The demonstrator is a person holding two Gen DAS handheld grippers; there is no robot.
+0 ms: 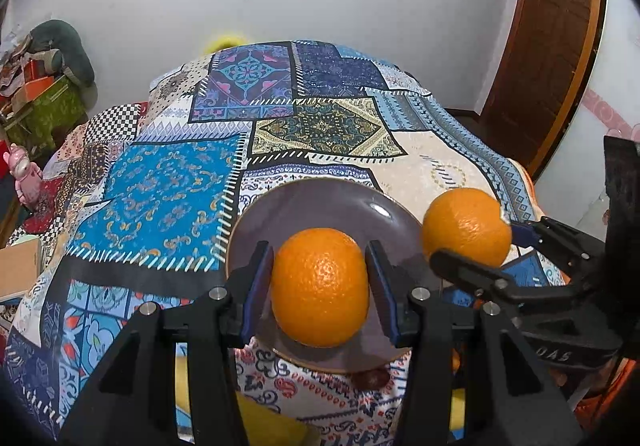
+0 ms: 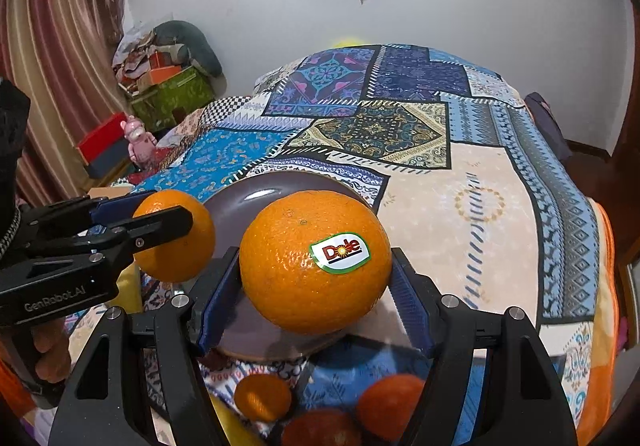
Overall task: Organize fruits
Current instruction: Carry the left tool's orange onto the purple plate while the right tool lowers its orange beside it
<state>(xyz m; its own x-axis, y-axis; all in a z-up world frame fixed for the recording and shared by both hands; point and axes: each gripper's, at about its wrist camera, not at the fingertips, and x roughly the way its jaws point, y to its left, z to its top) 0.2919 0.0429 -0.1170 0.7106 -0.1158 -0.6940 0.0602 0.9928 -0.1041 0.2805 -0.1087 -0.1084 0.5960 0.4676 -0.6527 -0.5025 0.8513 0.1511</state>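
**Two oranges held over the purple plate**

We hold a tool in each hand, and each one pinches an orange above the bed.

The left tool (image 1: pixel 320 286) grips a plain orange (image 1: pixel 320 286) between its blue pads; the fruit is round, bright, with a finely pitted skin and no label that we can see. It hangs over the near part of a glossy purple plate (image 1: pixel 320 205) with a thin golden rim, which lies on the patchwork bedspread (image 1: pixel 160 185).

The right tool (image 2: pixel 316 286) clamps a larger orange (image 2: pixel 296 266), slightly flattened, with a small green stem scar on top and a white, green-edged Dole sticker (image 2: pixel 340 252) facing us. It sits over the near right edge of the same plate.

In the right wrist view the left tool and its orange show at the left, just beside the plate's left edge.

Near the bottom of that view more fruit lies on the bedspread: three further oranges (image 2: pixel 262 396), partly hidden behind the tool's frame, and something yellow (image 1: pixel 272 422) at the near left that we cannot identify.
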